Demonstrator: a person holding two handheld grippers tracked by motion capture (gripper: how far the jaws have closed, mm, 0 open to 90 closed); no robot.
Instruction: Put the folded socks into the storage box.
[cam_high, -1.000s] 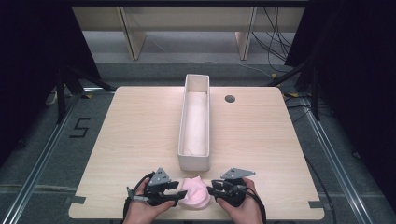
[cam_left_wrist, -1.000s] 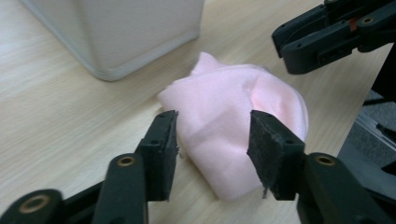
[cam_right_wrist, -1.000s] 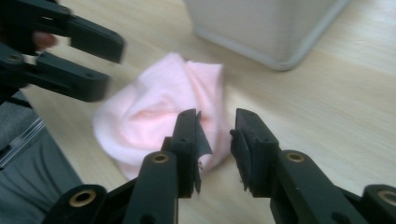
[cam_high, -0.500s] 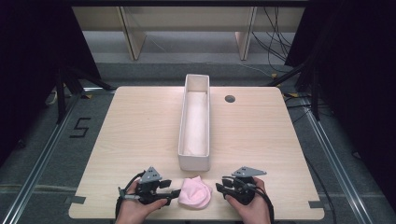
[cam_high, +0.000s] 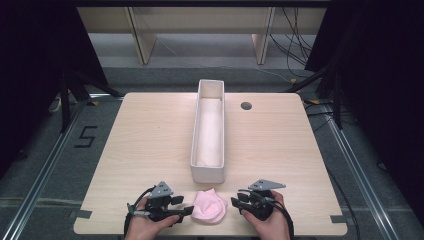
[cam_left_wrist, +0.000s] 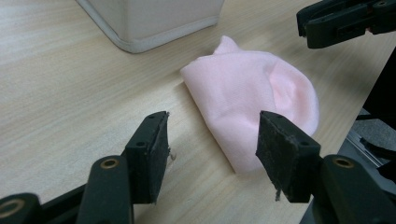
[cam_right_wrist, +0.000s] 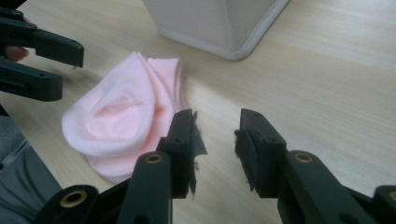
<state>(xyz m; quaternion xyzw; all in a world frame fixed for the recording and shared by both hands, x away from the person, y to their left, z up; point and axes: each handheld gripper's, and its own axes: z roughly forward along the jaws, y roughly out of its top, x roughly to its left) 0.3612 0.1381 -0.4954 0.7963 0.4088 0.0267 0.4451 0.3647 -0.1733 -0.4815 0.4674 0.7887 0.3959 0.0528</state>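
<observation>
Now the folded pink sock (cam_high: 210, 208) lies free at the bottom centre of the desk (cam_high: 150, 140), below the white bin (cam_high: 208, 172). Left gripper (cam_left_wrist: 212, 140) has just opened; right gripper (cam_right_wrist: 215, 135) has just narrowed slightly, both gaping empty, likely after letting go.

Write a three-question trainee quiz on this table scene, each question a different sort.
1. True or false: the pink cloth lies inside the white bin.
2. What lies on the table between the left gripper and the right gripper?
3. The left gripper's jaws are: A) clamped on the cloth, B) open, gripping nothing, C) clamped on the bin.

Key: 1 false, it lies on the table in front of the bin's near end. 2 the pink cloth. 3 B.
</observation>
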